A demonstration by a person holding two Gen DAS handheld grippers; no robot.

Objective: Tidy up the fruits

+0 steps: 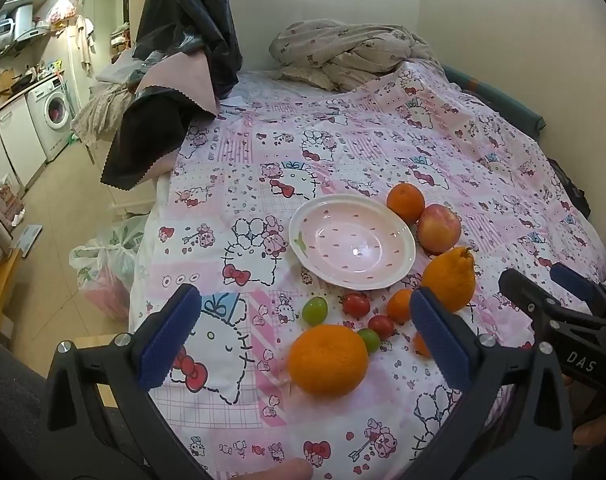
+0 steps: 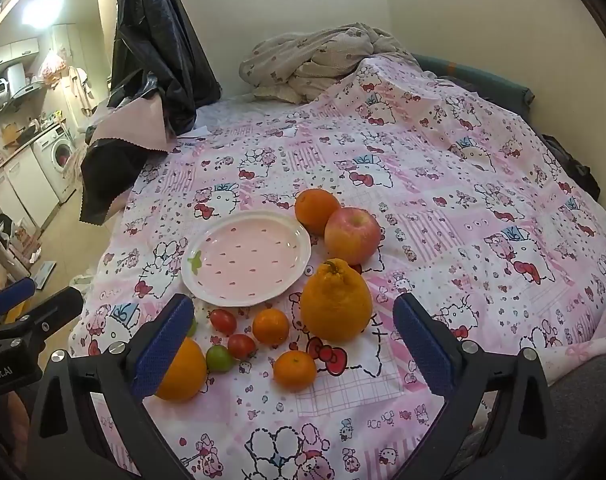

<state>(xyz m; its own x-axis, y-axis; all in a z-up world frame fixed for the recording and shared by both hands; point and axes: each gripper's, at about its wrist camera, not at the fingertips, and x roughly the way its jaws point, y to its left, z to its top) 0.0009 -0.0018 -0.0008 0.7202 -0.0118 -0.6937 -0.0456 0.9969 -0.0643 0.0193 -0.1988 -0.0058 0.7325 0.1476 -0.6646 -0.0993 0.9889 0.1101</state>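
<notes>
So from the left wrist cam, the left gripper [image 1: 303,328] is spread wide with nothing in it, hovering over the pink cartoon bedspread [image 1: 443,152]. A big orange [image 1: 327,359] sits right between its blue pads, closer to the right one. The pink strawberry plate [image 1: 399,264] is at 12 o'clock from that orange, bare inside. Around the plate: another orange [image 1: 405,201] at its 1 o'clock, an apple [image 1: 439,227] touching that orange, and a knobby-topped citrus [image 1: 451,278] at about 4 o'clock. Below the plate there's a green cherry tomato [image 1: 315,310], a red one [image 1: 356,305], a second red [image 1: 381,326] and a second green [image 1: 370,340]. The right gripper [image 1: 559,280] pokes in at 3 o'clock. Switching to the right wrist cam, that gripper [image 2: 293,332] is wide open too, holding nothing. A small mandarin [image 2: 294,370] lies between its pads, another mandarin [image 2: 271,326] just at its 11 o'clock, and the knobby citrus [image 2: 337,302] at 1 o'clock. The plate [image 2: 191,276] is at 11 o'clock, the apple [image 2: 353,235] past it at 12.
</notes>
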